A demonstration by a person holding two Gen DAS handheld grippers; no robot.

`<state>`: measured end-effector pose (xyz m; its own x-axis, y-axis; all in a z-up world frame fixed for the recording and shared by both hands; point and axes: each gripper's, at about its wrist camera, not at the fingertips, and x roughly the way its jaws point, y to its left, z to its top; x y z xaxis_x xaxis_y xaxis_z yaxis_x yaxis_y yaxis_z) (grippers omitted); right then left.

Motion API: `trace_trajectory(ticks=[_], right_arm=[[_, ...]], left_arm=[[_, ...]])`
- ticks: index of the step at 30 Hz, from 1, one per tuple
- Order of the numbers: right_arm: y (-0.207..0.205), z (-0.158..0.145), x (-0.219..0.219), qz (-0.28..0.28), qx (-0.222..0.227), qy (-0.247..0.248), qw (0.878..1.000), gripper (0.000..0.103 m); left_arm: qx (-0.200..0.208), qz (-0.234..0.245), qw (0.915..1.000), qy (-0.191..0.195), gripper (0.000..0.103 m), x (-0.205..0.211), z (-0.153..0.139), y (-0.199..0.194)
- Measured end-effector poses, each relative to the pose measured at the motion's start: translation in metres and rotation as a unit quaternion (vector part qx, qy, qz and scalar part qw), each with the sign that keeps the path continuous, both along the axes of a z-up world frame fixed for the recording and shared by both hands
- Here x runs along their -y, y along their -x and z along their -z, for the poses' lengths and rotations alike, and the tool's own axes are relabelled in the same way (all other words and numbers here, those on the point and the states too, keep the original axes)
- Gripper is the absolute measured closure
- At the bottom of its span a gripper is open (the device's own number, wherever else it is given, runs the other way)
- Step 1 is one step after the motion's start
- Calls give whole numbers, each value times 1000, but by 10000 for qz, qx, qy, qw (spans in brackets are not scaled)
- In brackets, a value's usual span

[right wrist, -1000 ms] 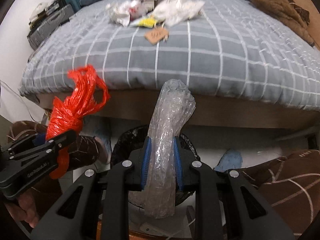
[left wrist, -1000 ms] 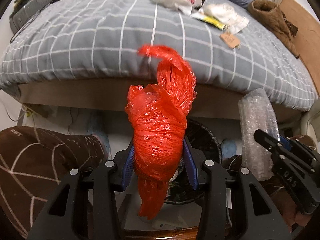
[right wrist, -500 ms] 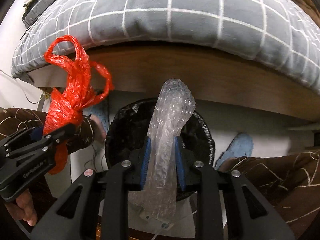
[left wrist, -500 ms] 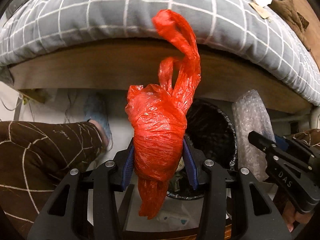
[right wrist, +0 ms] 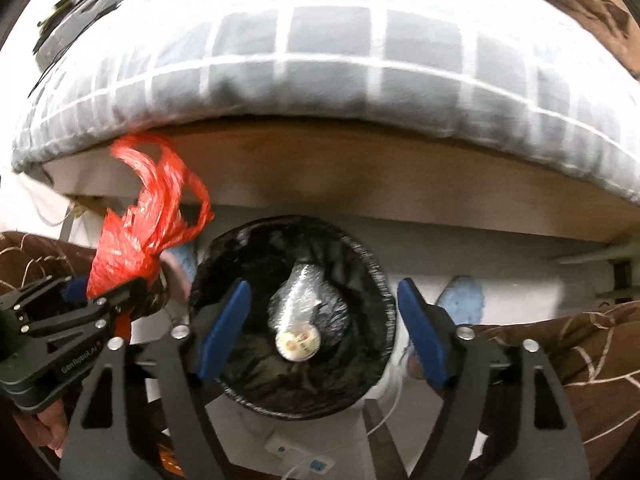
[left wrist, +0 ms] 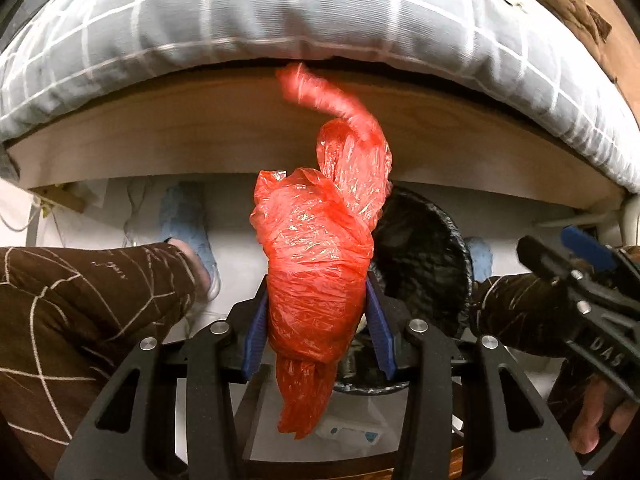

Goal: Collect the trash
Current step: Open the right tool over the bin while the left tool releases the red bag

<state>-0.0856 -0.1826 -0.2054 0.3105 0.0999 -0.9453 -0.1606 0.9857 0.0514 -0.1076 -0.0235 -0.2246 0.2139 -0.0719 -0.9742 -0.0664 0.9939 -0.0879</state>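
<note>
Our right gripper (right wrist: pixel 320 328) has just been opening its jaws, and now they stand wide with nothing between the pads. The roll of bubble wrap (right wrist: pixel 298 312) that we gripped a second ago is out of them and down inside the black-lined bin (right wrist: pixel 376 280). Both our hands have sunk, so the bed's top and its litter slide out of view and the bin fills more of the right wrist view.

We point both tools steeply downward. Our left hand-held gripper (left wrist: pixel 318 332) clamps its blue pads on a crumpled red plastic bag (left wrist: pixel 320 264). Our right hand-held gripper (right wrist: pixel 320 332) has just been opening; its jaws stand wide, gripping nothing.
</note>
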Motion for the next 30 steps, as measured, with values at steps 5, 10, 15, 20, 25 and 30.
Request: trace_trajectory(ticks=[5,10,15,20,25,30], right_arm=[[3,-7,31,384,118,10,9992,20],[8,-12,57,701,160,-19,9974,17],[9,-11,70,865,155,-93,9961,17],[8,-14,68,823,210,-104,9963,17],[7,-19,61,834,362,-133,9958,17],[7,-45,54,693,699,-36,9951,17]], left_arm=[[-62,290,9995,90,60,26,4,-2],[-118,552,9982,186,60,47,9,-1],[-78,767,9969,181,59,59,15,-3],[141,833,9964,-8,42,58,10,-2],[401,694,9967,-108,21,51,-4,-1],[842,501,9938,-527,6,36,-31,3]])
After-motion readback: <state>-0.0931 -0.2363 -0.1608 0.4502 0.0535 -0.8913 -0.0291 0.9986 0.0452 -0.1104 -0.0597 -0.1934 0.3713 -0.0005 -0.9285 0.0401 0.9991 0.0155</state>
